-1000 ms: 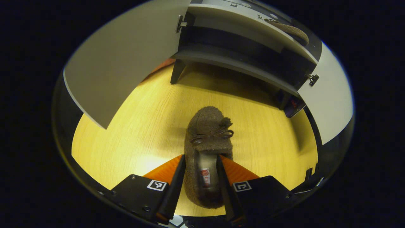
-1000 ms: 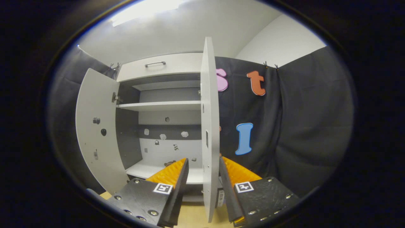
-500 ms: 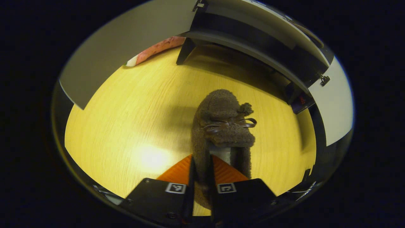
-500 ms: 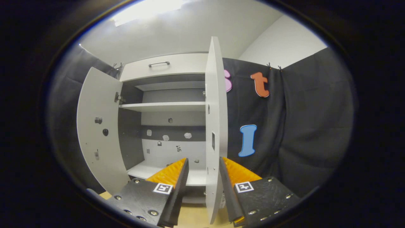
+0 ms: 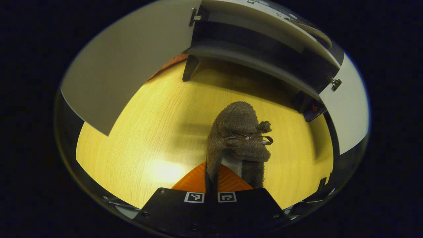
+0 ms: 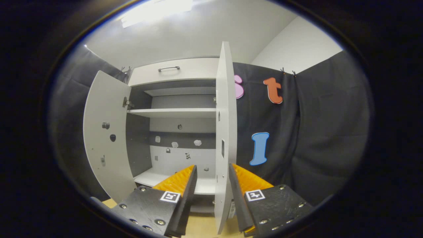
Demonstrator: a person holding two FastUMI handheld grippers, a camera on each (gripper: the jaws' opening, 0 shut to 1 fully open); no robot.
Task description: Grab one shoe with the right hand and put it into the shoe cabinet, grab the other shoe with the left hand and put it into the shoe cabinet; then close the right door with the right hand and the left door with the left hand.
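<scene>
A brown fuzzy shoe [image 5: 239, 132] with a bow points its toe toward the shoe cabinet [image 5: 251, 59]. My left gripper [image 5: 211, 180] is shut on the shoe's left side wall near the heel. The shoe's shadow falls to its left on the floor. A second brown shoe [image 5: 310, 31] lies on the cabinet's bottom shelf. In the right gripper view the cabinet [image 6: 175, 112] stands with both doors swung out. My right gripper [image 6: 211, 185] is open, and the right door [image 6: 225, 132] shows edge-on in line with the gap between its fingers.
The left door [image 5: 125, 66] stands wide over the wooden floor [image 5: 158, 132], with the right door [image 5: 347, 109] at the far side. A drawer with a handle [image 6: 168, 68] tops the cabinet, and an upper shelf [image 6: 172, 112] is bare.
My left gripper has gone from open around the shoe's heel to shut on its side wall, and the shoe has tilted. The right gripper view has shifted only slightly.
</scene>
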